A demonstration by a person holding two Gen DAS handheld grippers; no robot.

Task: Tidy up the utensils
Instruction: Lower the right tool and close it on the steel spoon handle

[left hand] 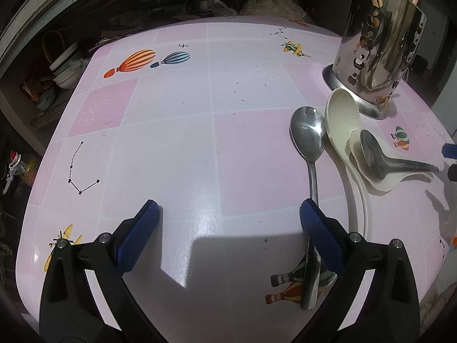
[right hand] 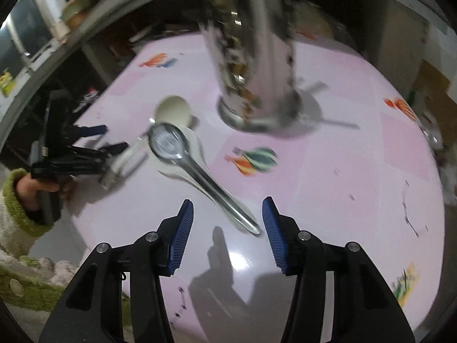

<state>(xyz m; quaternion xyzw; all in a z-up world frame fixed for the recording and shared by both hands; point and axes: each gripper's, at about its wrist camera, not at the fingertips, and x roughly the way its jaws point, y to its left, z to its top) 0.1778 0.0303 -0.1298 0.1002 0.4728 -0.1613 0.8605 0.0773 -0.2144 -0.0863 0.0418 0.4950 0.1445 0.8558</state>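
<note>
Steel spoon: short metal spoon [right hand: 182, 160] lies nested on a cream spoon [right hand: 174, 111], handle tip between my right hand-held gripper [right hand: 227, 228] pads, untouched.
Right grip: released, jaws part-open, nothing pinched.
Left grip: left hand-held gripper [left hand: 228, 225] wide open over bare bench [left hand: 171, 114], long steel spoon [left hand: 308, 140] beside its right pad.
Holder: shiny steel holder [right hand: 257, 57] stands just ahead of me, chopsticks already in.
Slip risk: I reckon the slick handle could skid out as I close, and drag the cream spoon with it.
Knock risk: swinging up close, I might clip the holder.
Surface: glossy pink-and-white cloth, balloon prints, glare, dark specks.
Room: dim, cluttered shelves with bowls beyond the bench edge.
</note>
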